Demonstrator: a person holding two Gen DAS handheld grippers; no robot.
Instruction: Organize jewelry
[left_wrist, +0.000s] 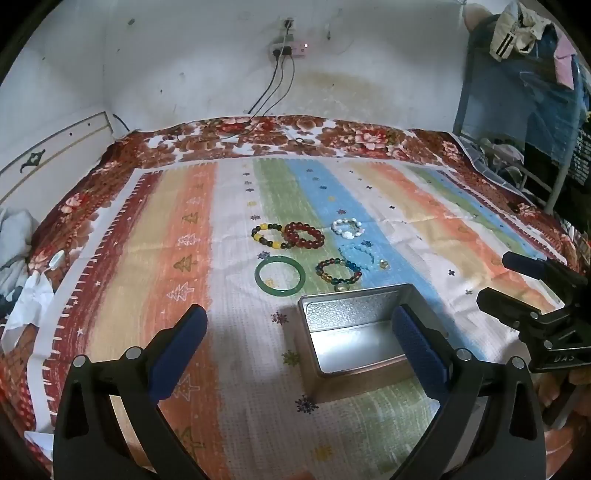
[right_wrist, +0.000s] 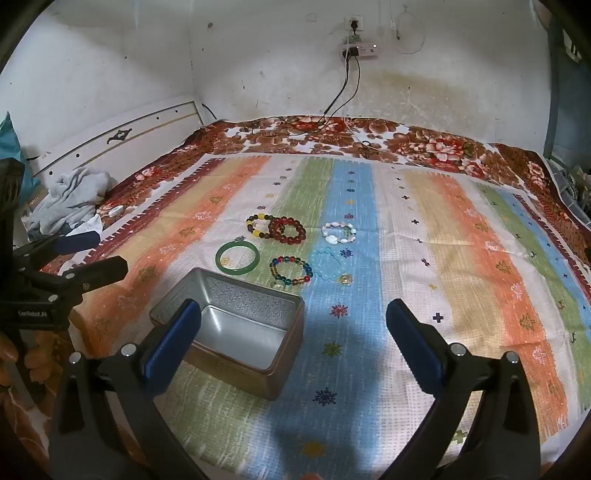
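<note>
On a bed spread with a striped cloth (right_wrist: 406, 258), an open metal tin (right_wrist: 236, 325) sits near the cameras with nothing inside it that shows. Just beyond it the jewelry lies in a loose cluster on the green and blue stripes. A green bangle (right_wrist: 237, 259) lies nearest the tin's far left corner. To its right is a multicoloured bead bracelet (right_wrist: 290, 272), and right of that a pale blue bead bracelet (right_wrist: 328, 263) with a small ring (right_wrist: 346, 278) at its near right edge. Another small clear ring (right_wrist: 277, 283) touches the near side of the multicoloured bracelet. Farther back, a yellow-and-dark bead bracelet (right_wrist: 259, 226) overlaps a dark red bead bracelet (right_wrist: 287, 229), and a white bead bracelet (right_wrist: 338, 232) lies apart to their right. The left tongs (left_wrist: 299, 339) hang above the near part of the cloth with their blue pads spread wide and nothing between them; the tin shows behind the right pad. The right tongs (right_wrist: 293, 332) are likewise spread wide and empty, with the tin behind the left pad. A grey garment (right_wrist: 72, 201) is bunched at the far left of the bed.
</note>
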